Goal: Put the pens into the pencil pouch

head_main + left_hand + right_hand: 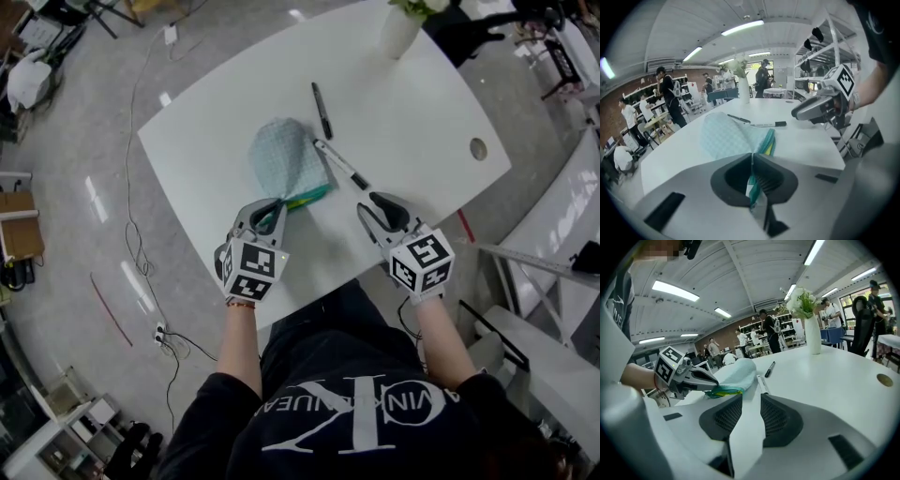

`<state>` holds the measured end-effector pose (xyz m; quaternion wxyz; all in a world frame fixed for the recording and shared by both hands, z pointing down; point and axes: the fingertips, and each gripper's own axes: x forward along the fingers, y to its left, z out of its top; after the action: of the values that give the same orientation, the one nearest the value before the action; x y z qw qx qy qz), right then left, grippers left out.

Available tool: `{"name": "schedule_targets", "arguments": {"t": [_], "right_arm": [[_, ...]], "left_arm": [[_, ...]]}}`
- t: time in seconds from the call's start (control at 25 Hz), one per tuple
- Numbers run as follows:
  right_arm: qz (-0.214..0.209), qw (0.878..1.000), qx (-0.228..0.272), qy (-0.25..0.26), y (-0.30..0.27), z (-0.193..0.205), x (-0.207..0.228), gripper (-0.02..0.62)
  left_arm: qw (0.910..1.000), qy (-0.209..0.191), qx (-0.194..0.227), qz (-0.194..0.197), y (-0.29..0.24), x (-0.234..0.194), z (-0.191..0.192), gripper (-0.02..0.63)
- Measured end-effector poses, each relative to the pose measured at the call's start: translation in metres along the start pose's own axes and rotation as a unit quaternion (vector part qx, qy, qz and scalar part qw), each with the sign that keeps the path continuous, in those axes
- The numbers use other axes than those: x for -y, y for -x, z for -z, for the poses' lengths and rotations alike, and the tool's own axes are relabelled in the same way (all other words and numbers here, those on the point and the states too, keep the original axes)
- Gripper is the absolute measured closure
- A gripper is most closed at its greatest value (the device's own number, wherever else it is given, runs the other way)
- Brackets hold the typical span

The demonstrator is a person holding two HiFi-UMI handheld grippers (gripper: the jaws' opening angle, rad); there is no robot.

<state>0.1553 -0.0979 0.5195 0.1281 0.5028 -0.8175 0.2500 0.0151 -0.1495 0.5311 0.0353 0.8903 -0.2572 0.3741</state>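
Note:
A pale teal checked pencil pouch lies on the white table, its green and yellow mouth edge toward me. My left gripper is shut on the pouch's near edge; in the left gripper view the fabric is pinched between the closed jaws. A black pen lies beyond the pouch. A white marker with a black cap lies to the pouch's right. My right gripper is open and empty just short of the marker; the marker lies ahead of its jaws.
A white vase with flowers stands at the table's far edge. A round cable hole sits at the table's right. Several people stand among desks beyond the table. Cables run across the floor on the left.

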Motion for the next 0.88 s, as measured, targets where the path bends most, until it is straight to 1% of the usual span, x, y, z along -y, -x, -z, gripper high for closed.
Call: {"name": "schedule_targets", "arguments": {"t": [0.08, 0.16, 0.4, 0.52, 0.64, 0.8, 0.88], "right_arm": [[0.013, 1.0, -0.006, 0.013, -0.003, -0.001, 0.006, 0.472], [0.026, 0.999, -0.012, 0.022, -0.009, -0.003, 0.011, 0.462], [0.053, 0.997, -0.042, 0.038, -0.027, -0.005, 0.027, 0.452], [0.057, 0.994, -0.072, 0.053, -0.038, -0.001, 0.031, 0.451], [0.051, 0.991, -0.101, 0.067, -0.049, 0.005, 0.03, 0.451], [0.053, 0.986, -0.134, 0.081, -0.057, 0.012, 0.028, 0.456], [0.057, 0.984, -0.144, 0.091, -0.058, 0.014, 0.027, 0.467]], "left_arm": [[0.9994, 0.032, 0.012, -0.004, 0.004, -0.005, -0.001, 0.592], [0.9983, 0.053, 0.023, -0.012, 0.01, -0.01, -0.002, 0.595], [0.9944, 0.084, 0.046, -0.044, 0.027, -0.027, -0.005, 0.597], [0.9919, 0.099, 0.047, -0.064, 0.034, -0.036, -0.002, 0.597], [0.9885, 0.119, 0.048, -0.08, 0.042, -0.046, 0.005, 0.598], [0.9823, 0.153, 0.061, -0.09, 0.053, -0.056, 0.011, 0.597], [0.9799, 0.164, 0.065, -0.094, 0.057, -0.059, 0.013, 0.598]]}}
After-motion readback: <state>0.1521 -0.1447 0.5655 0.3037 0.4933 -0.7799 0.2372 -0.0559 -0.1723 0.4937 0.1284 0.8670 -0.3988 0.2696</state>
